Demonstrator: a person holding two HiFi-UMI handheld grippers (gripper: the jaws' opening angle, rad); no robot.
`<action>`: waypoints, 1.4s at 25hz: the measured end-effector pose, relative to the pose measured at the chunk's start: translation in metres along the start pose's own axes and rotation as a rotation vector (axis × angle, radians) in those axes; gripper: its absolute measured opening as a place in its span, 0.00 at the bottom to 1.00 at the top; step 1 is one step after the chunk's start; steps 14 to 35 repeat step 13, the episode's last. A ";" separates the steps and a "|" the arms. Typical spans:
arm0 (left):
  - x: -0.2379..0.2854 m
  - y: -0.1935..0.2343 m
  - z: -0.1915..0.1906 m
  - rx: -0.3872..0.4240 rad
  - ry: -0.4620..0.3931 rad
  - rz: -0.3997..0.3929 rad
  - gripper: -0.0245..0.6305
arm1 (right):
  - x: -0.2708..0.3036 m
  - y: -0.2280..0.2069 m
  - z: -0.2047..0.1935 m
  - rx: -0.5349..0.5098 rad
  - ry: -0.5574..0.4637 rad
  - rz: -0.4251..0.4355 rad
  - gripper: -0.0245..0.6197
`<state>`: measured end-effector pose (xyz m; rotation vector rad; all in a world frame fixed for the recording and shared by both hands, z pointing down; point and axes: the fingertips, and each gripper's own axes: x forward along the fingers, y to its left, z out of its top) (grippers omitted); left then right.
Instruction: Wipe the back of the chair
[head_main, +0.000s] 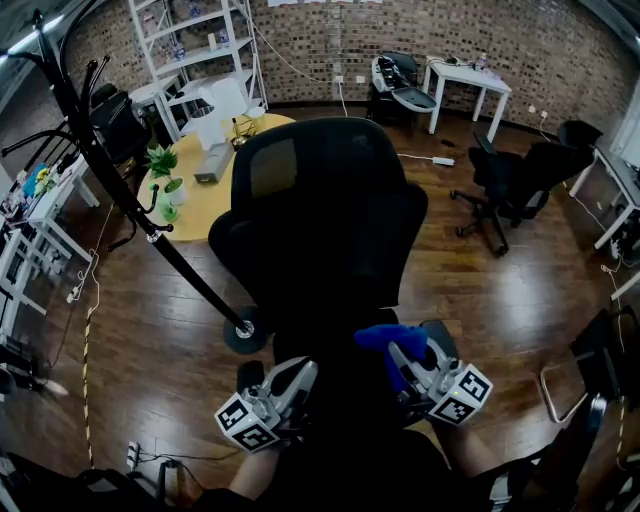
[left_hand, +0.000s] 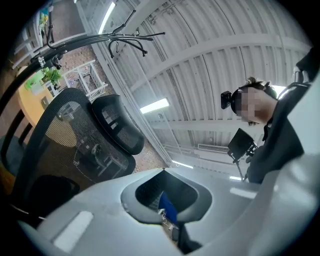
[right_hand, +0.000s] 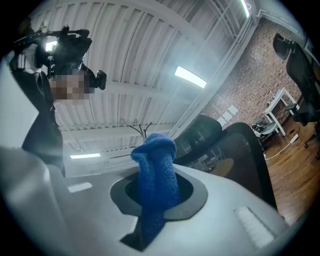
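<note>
The black mesh office chair (head_main: 320, 200) stands right in front of me, its back facing me and its headrest on top. My right gripper (head_main: 402, 355) is shut on a bunched blue cloth (head_main: 385, 338), held low near the base of the chair's back. In the right gripper view the cloth (right_hand: 156, 165) sticks up between the jaws, with the chair (right_hand: 242, 150) to its right. My left gripper (head_main: 303, 370) hangs beside it at the lower left, jaws together and empty. The left gripper view looks up at the mesh back (left_hand: 60, 145) and headrest (left_hand: 117, 125).
A black coat stand (head_main: 120, 190) leans across the left, with its round base (head_main: 245, 335) on the wood floor close to the chair. Behind are a yellow round table (head_main: 195, 205), white shelves (head_main: 190, 50), a second black chair (head_main: 515, 180) and a white table (head_main: 465, 78).
</note>
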<state>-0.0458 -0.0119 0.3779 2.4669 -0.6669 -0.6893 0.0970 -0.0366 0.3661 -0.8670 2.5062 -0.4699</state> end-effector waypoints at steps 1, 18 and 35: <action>-0.001 -0.001 0.000 0.000 0.000 0.002 0.03 | 0.000 0.001 -0.001 0.003 0.000 0.004 0.10; -0.010 0.000 0.005 0.025 -0.011 0.023 0.03 | 0.005 0.015 -0.013 0.050 -0.019 0.050 0.10; -0.010 0.000 0.005 0.025 -0.011 0.023 0.03 | 0.005 0.015 -0.013 0.050 -0.019 0.050 0.10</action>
